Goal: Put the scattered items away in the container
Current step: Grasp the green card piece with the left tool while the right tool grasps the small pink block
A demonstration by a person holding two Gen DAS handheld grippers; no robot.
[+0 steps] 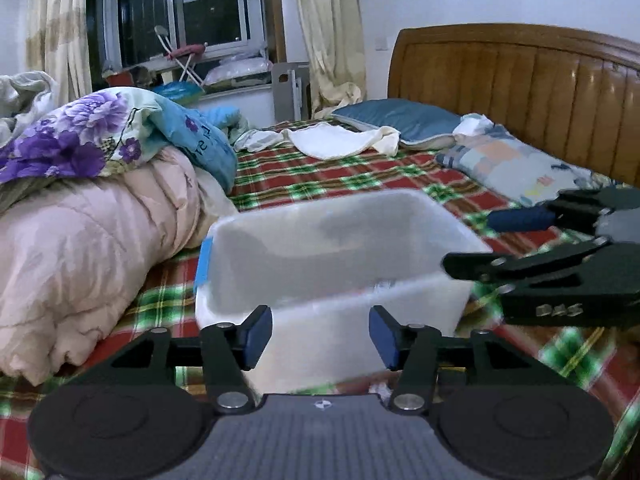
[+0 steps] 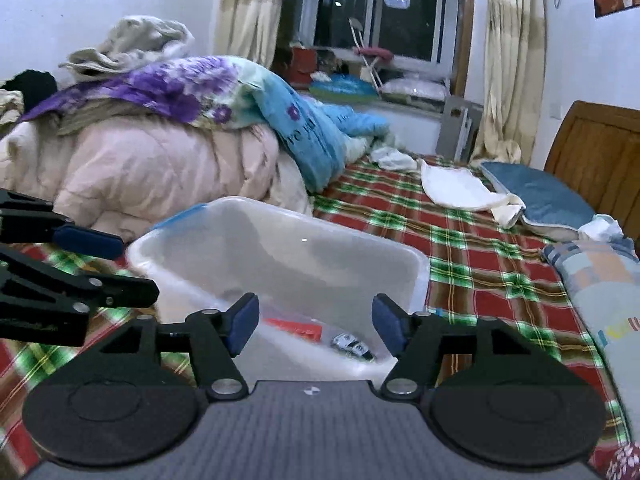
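Note:
A translucent white plastic container with a blue clip stands on the plaid bed sheet in front of both grippers; it also shows in the right wrist view. Inside it lie a red item and a small black-and-white toy car. My left gripper is open and empty at the container's near wall. My right gripper is open and empty above the container's near rim. The right gripper also appears in the left wrist view, at the container's right side. The left gripper appears in the right wrist view, at the container's left.
A pile of pink and floral quilts lies left of the container. Pillows, a blue cushion and a white cloth lie near the wooden headboard. The plaid sheet stretches right of the container.

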